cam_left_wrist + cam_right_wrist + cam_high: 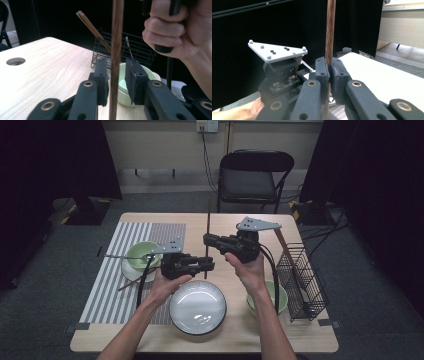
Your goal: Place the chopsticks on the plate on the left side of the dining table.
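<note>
A person sits at a light wooden bench (150,337) and holds a black two-jaw gripper in each hand above its middle. Between the two grippers a single dark brown chopstick (208,240) stands upright in the air, clear of the bench.

The right gripper (206,239) sits a little higher and farther back, and it points toward the person's left. Its fingers (322,71) are clamped together on the chopstick, which the right gripper view shows as pinched tightly between the pads.

The left gripper (212,265) sits lower and nearer the person, and it points toward the person's right. Its fingers (102,75) stand apart on either side of the chopstick. In the left gripper view one pad lies right against the stick, while a clear gap separates the stick from the other pad, so this gripper does not squeeze it.

Just in front of the hands lies a grey plate with a dark rim (197,307). A pale green bowl (277,295) sits under the right forearm, beside a black wire basket (302,280) that holds more chopsticks. On the left, a striped placemat (107,285) carries a second green bowl on a saucer (140,255).
</note>
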`<state>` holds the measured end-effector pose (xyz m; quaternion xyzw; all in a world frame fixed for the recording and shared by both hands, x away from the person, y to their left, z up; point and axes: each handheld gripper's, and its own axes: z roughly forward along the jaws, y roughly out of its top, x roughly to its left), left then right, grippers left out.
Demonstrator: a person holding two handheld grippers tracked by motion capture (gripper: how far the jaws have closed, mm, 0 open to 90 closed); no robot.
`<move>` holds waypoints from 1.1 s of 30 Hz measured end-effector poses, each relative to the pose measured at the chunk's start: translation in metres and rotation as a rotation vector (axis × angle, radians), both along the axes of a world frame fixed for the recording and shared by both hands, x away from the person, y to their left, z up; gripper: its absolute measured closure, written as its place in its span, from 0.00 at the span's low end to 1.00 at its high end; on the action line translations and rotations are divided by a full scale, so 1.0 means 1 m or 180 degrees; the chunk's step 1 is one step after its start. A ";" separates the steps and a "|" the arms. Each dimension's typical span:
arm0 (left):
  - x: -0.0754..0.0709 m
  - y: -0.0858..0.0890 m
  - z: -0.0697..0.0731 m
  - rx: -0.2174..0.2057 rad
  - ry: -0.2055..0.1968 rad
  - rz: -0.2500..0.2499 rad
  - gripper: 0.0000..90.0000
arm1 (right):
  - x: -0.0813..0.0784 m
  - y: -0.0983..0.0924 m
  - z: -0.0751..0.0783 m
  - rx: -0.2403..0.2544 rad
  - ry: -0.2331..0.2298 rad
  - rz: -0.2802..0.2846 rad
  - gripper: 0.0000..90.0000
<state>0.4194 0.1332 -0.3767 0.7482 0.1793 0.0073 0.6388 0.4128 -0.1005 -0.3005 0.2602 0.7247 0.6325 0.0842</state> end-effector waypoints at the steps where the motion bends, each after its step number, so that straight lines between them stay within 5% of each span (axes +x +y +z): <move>1: 0.000 0.001 0.001 0.0007 -0.0026 0.0005 0.80 | 0.000 -0.001 0.000 0.0009 0.0003 -0.0001 0.95; 12: -0.003 -0.007 -0.001 0.0129 -0.0079 -0.0069 0.86 | -0.004 -0.011 -0.006 0.0064 0.0040 -0.0025 0.95; 21: -0.004 -0.006 -0.001 0.0094 -0.0063 -0.0072 0.93 | -0.006 -0.012 -0.002 0.0079 0.0006 0.0005 0.94; 26: -0.004 -0.004 -0.001 0.0097 -0.0069 -0.0066 0.93 | -0.004 -0.011 -0.001 0.0045 0.0000 -0.0095 0.63; 33: -0.006 -0.001 -0.004 0.0148 -0.0051 -0.0060 0.93 | -0.003 -0.011 0.007 -0.0041 -0.0079 -0.0179 0.49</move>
